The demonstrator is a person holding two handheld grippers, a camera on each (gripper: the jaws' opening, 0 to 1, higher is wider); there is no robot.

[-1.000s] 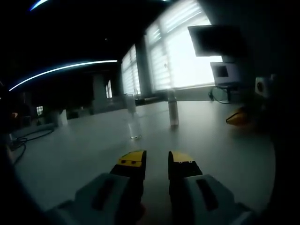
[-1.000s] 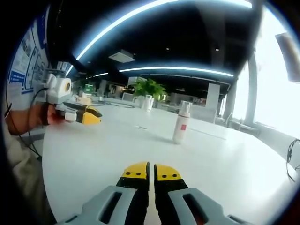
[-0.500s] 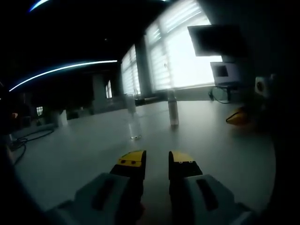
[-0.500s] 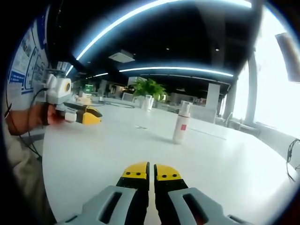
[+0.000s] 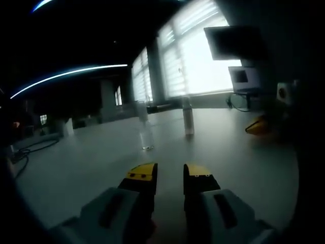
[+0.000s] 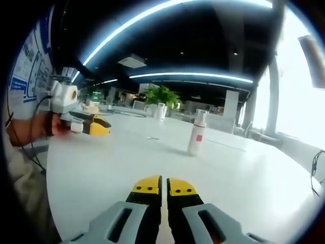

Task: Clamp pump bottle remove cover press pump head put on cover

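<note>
In the left gripper view, the left gripper point(image 5: 170, 175) is seen with its yellow-tipped jaws parted by a narrow gap, nothing held between them, poised low over the pale tabletop point(image 5: 91, 162). Ahead of it, toward the middle of the tabletop, a clear cover point(image 5: 145, 131) stands upright, and a little farther on, nearer the window-side edge, the pump bottle point(image 5: 188, 117) stands upright, apart from the cover. A yellow object point(image 5: 258, 126) lies near the right edge of the tabletop; what it is cannot be told. In the right gripper view, the right gripper point(image 6: 163, 187) is seen with its jaws brought together, almost touching, and empty, also low over the tabletop. The pump bottle point(image 6: 196, 133), white with a red label, stands well ahead of it in the middle of the tabletop. The left gripper point(image 6: 91, 124) is seen at the left edge of the tabletop, carried in a person's hand point(image 6: 55, 125). A green plant point(image 6: 161, 95) stands beyond the far edge.
</note>
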